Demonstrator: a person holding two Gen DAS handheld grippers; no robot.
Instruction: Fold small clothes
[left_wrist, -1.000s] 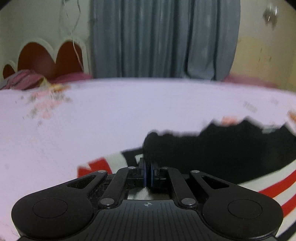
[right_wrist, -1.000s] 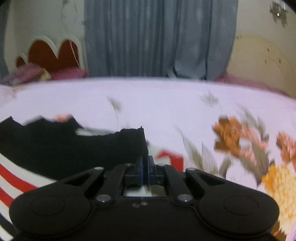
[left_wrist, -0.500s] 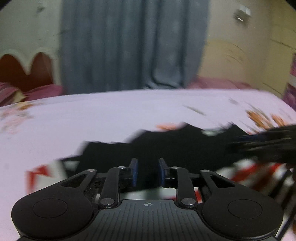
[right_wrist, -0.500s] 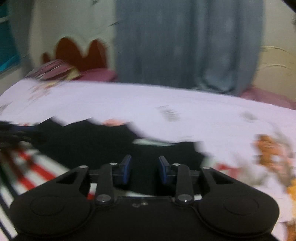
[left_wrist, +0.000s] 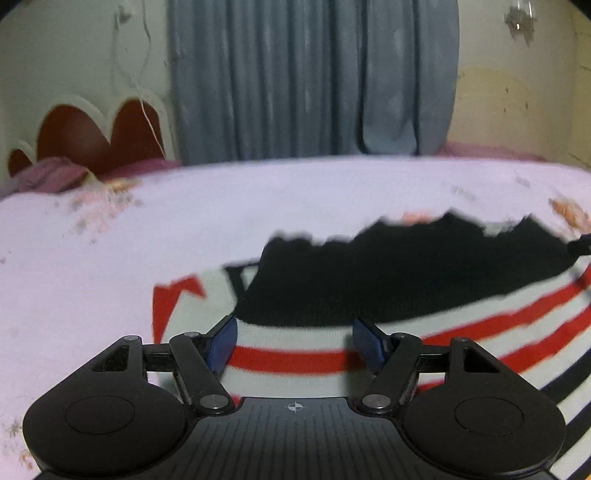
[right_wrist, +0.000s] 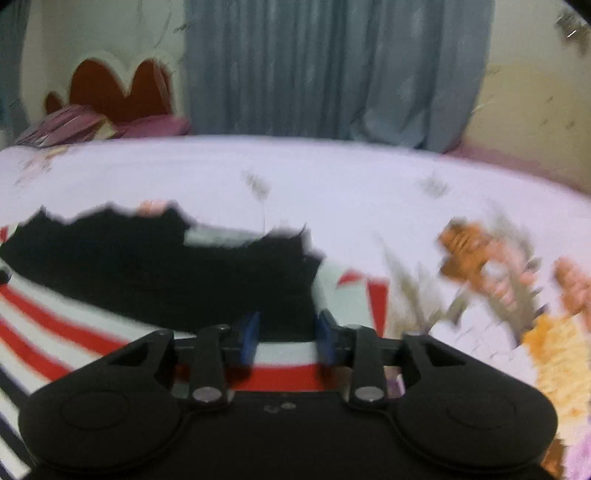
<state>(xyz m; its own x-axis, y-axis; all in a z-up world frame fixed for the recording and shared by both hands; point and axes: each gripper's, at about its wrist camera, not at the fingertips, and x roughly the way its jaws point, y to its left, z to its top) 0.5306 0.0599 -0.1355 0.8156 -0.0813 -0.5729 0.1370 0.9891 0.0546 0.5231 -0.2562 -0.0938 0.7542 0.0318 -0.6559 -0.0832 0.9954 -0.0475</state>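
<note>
A small garment lies on the bed: a black part (left_wrist: 406, 273) folded over a white part with red and black stripes (left_wrist: 491, 332). My left gripper (left_wrist: 295, 341) is open and empty, just above the striped cloth at the garment's left end. In the right wrist view the same black part (right_wrist: 166, 273) and stripes (right_wrist: 55, 332) show. My right gripper (right_wrist: 286, 336) is open and empty over the garment's right end. A dark tip of the right gripper shows at the left view's right edge (left_wrist: 581, 245).
The garment lies on a pale lilac bedsheet (left_wrist: 184, 229) with orange flower prints (right_wrist: 491, 254) to the right. A grey curtain (left_wrist: 310, 81) hangs behind the bed. A red scalloped headboard (left_wrist: 99, 136) and a purple pillow (right_wrist: 70, 125) are at far left.
Both grippers were shut on the black edge a second ago. They have opened and let it go, and the black part now lies folded on the striped cloth. Both have pulled back slightly.
</note>
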